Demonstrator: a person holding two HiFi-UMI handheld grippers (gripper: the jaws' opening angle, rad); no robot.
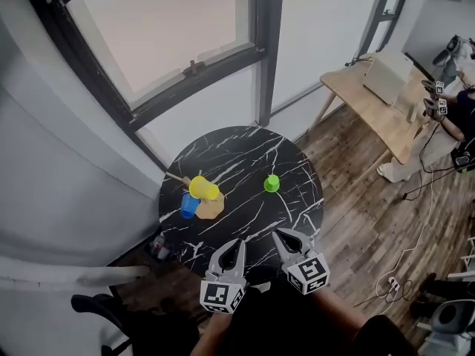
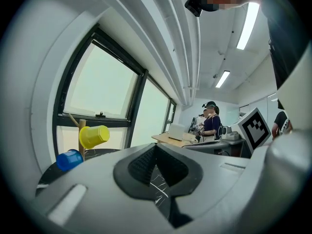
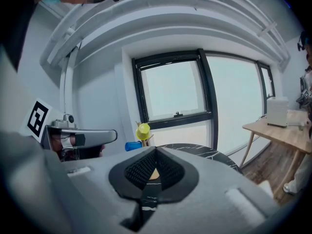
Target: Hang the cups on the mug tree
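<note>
I have both tools at the near edge of the round black marble tabletop (image 1: 245, 150), side by side and aimed across it toward the window (image 1: 159, 35). The left tool (image 1: 239, 242) has its jaws pressed together, and its own view shows only the veined tabletop past the tips, nothing pinched. The right tool (image 1: 276, 233) is likewise pressed together and empty. In its view I look over the joined tips at the tan base of the mug tree (image 1: 211, 208).

The mug tree stands on the left part of the tabletop, well ahead of both tools. A yellow cup (image 1: 203, 188) hangs on one of its upper pegs, tipped on its side. A blue cup (image 1: 189, 205) sits lower, right against the tree on its left and also lying sideways. I cannot tell whether it is on a peg or resting on the tabletop. A green cup (image 1: 272, 183) stands by itself on the right part of the tabletop, well apart from the tree and not touching either tool.

Off to the right, on the wood floor (image 1: 371, 199), there is a wooden desk (image 1: 367, 106) with a person (image 1: 456, 117) beside it.
</note>
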